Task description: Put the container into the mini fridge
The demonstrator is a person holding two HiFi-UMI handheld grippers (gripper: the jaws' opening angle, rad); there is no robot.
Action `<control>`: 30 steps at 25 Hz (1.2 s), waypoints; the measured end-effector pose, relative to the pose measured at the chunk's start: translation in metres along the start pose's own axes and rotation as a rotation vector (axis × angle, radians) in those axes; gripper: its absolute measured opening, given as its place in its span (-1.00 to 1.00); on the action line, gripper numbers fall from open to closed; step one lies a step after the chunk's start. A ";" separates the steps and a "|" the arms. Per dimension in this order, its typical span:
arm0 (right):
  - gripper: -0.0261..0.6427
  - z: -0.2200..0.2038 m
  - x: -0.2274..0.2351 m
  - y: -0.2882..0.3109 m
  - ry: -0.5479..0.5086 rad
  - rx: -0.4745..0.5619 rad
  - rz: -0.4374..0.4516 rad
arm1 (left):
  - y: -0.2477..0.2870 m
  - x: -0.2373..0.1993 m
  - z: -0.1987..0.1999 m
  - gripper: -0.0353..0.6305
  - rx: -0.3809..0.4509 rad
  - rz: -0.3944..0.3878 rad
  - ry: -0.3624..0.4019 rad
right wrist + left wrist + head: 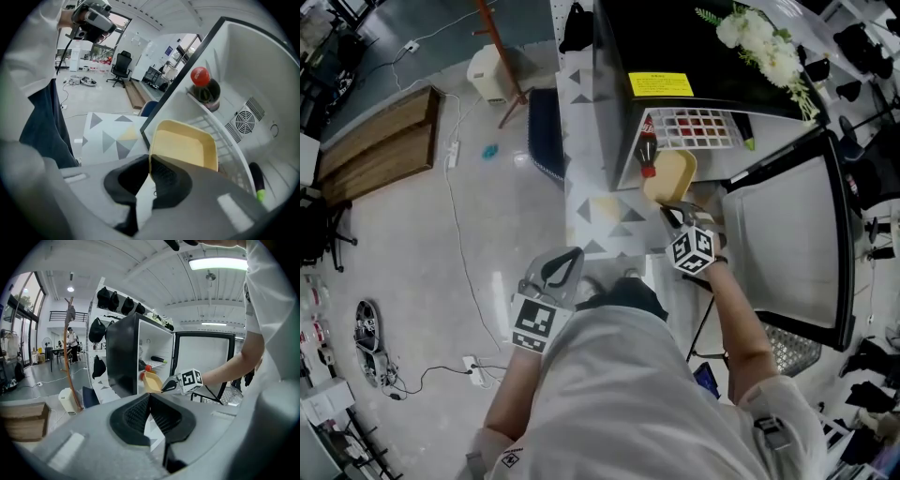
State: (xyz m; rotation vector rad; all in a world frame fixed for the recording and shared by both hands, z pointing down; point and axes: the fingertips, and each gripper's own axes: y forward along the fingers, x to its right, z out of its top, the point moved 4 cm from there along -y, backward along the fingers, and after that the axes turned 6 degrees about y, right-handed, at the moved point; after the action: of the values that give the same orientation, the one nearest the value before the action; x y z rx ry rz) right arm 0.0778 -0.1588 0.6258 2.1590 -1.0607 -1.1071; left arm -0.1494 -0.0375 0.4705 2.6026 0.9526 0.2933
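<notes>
A shallow yellow container [668, 176] [185, 144] [151, 381] hangs at the mouth of the open black mini fridge [694, 70]. My right gripper [673, 217] [150, 161] is shut on its near rim and holds it just before the wire shelf [220, 136]. A cola bottle with a red cap [647, 153] [203, 86] stands on that shelf, beside the container. My left gripper [563, 265] [149, 397] is shut on nothing, held low near my body, left of the fridge.
The fridge door [792, 239] stands swung open to the right. A patterned white mat [600, 211] lies under the fridge front. White flowers [764, 42] rest on the fridge top. A wooden bench [375, 145], a white bin [490, 73] and cables lie on the floor at left.
</notes>
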 end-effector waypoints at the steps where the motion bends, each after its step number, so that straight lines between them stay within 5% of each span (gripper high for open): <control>1: -0.87 -0.001 0.002 0.004 -0.015 -0.003 0.005 | 0.000 -0.001 -0.001 -0.87 -0.003 0.009 -0.002; 30: -0.87 -0.017 0.072 0.082 -0.295 0.037 0.070 | 0.028 0.008 0.006 -0.87 -0.093 0.253 -0.100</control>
State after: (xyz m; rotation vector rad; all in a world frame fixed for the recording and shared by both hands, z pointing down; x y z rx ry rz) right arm 0.0848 -0.2631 0.6601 2.0096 -1.2829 -1.4137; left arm -0.1257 -0.0536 0.4762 2.6243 0.5623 0.2613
